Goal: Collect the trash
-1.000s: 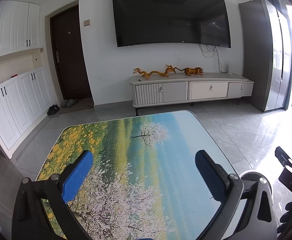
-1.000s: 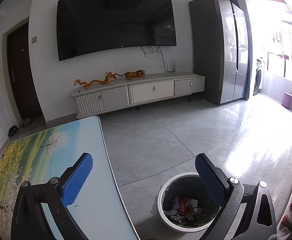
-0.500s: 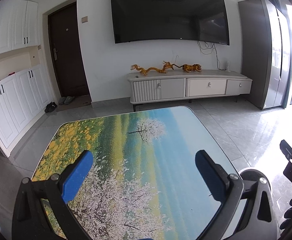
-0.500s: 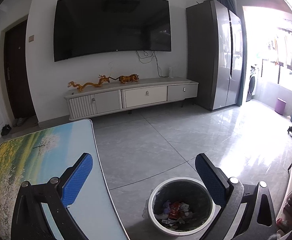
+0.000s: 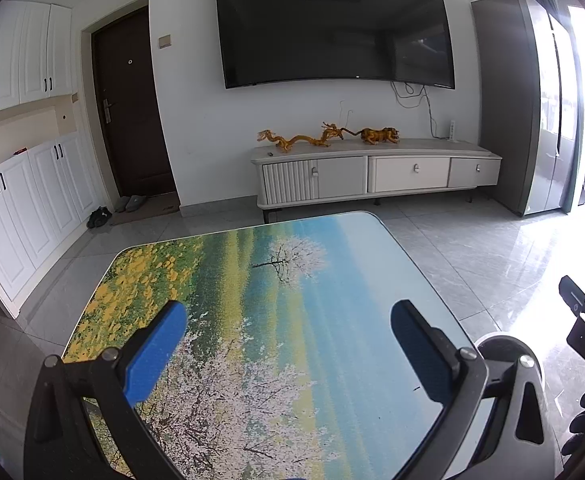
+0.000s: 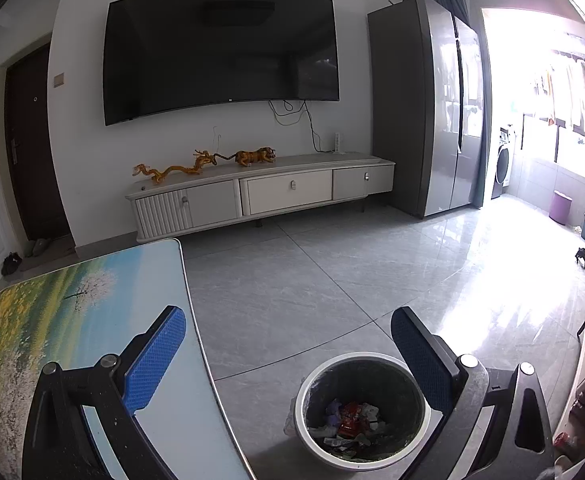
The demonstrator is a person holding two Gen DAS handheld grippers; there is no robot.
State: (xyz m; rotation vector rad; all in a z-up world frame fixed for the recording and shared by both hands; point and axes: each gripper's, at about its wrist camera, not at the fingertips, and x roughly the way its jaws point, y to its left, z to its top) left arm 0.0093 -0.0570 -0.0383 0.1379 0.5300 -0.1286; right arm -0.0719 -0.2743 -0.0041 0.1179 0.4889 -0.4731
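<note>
Your left gripper (image 5: 286,342) hangs above the table (image 5: 332,264), its blue-padded fingers spread wide apart with nothing between them. The tabletop carries a printed landscape of yellow flowers, white blossom trees and blue sky. Your right gripper (image 6: 288,344) is also spread wide and empty, held over the table's right edge and the grey tiled floor (image 6: 292,280). Just beside that edge, on the floor, stands a round bin (image 6: 362,408) with a white rim and a dark liner; the trash (image 6: 348,420), crumpled wrappers in red, white and other colours, lies at its bottom. In the left view only a part of the bin's rim shows behind the right finger. Across the room, a large dark television (image 6: 220,52) hangs above a long white cabinet (image 6: 260,196).
</note>
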